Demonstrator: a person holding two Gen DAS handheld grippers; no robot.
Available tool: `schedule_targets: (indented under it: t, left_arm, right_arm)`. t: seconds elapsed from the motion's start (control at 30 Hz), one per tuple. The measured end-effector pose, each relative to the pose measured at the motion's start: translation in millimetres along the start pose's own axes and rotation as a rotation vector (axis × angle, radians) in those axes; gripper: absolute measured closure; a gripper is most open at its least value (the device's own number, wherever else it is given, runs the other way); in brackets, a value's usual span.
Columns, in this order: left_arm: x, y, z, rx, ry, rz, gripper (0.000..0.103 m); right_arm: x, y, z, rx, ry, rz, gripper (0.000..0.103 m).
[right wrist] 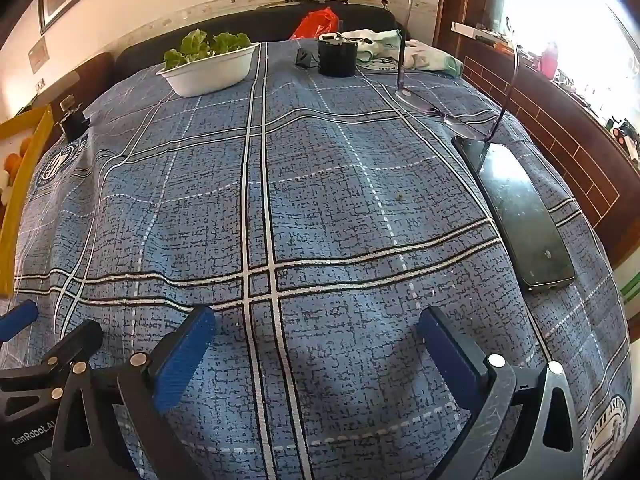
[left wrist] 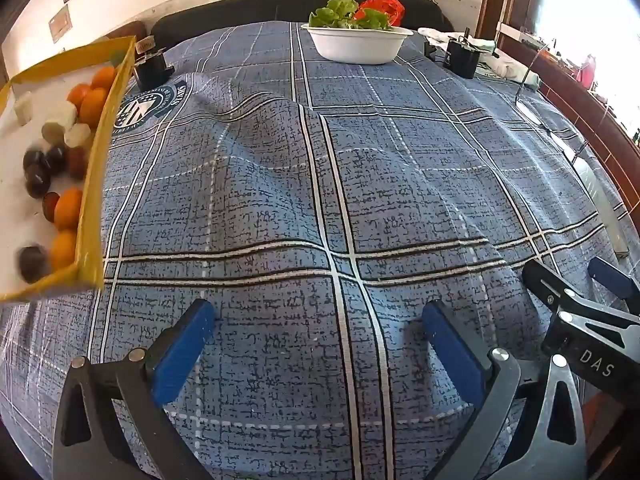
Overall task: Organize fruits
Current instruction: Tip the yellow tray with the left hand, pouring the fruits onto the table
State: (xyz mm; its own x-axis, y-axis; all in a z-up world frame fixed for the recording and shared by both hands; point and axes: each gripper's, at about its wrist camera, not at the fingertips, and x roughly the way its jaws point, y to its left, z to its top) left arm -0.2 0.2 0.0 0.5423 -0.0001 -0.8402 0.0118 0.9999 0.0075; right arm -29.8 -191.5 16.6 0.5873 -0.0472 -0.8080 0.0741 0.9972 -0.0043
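From my left wrist camera, my left gripper [left wrist: 318, 334] hangs over the blue plaid cloth [left wrist: 320, 184] with its blue fingers [left wrist: 182, 350] spread wide and nothing between them. Off to the left sits a yellow-rimmed tray [left wrist: 98, 152] holding the fruits [left wrist: 66, 148]: several oranges [left wrist: 93, 106], some dark round ones, partly blurred, and a few pale pieces along its near wall. At the far end of the cloth stands a white bowl [left wrist: 358, 46] filled with green leaves [left wrist: 346, 14], with a red bag [left wrist: 384, 7] just behind it. A small black box [left wrist: 462, 56] sits right of the bowl. My right gripper [left wrist: 568, 286] pokes in at the lower right edge.

From my right wrist camera, my right gripper [right wrist: 316, 332] also hovers above the cloth, jaws apart and gripping nothing. A dark phone [right wrist: 520, 216] lies flat on the cloth to the right, and a pair of glasses [right wrist: 448, 114] rests just beyond it. The bowl of leaves stands far left of centre. The tray shows only as a yellow edge at the left border, with a bit of orange fruit inside. My left gripper's linkage is visible at the lower left.
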Motion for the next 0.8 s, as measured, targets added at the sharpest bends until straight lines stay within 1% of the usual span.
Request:
schedule_targets:
  t: [0.43, 0.5, 0.8]
  left_arm:
    - [-1.0, -9.1, -4.2, 0.005, -0.001, 0.007, 0.000]
    - [-0.2, -0.1, -0.3, 0.001, 0.000, 0.002, 0.000]
    - [-1.7, 1.8, -0.9, -0.002, 0.001, -0.004, 0.000]
  right_arm:
    - [1.3, 3.2, -0.8, -0.001, -0.001, 0.002, 0.000]
    - [1.7, 4.3, -0.5, -0.001, -0.001, 0.002, 0.000]
    - [2.4, 4.0, 0.1, -0.002, -0.001, 0.004, 0.000]
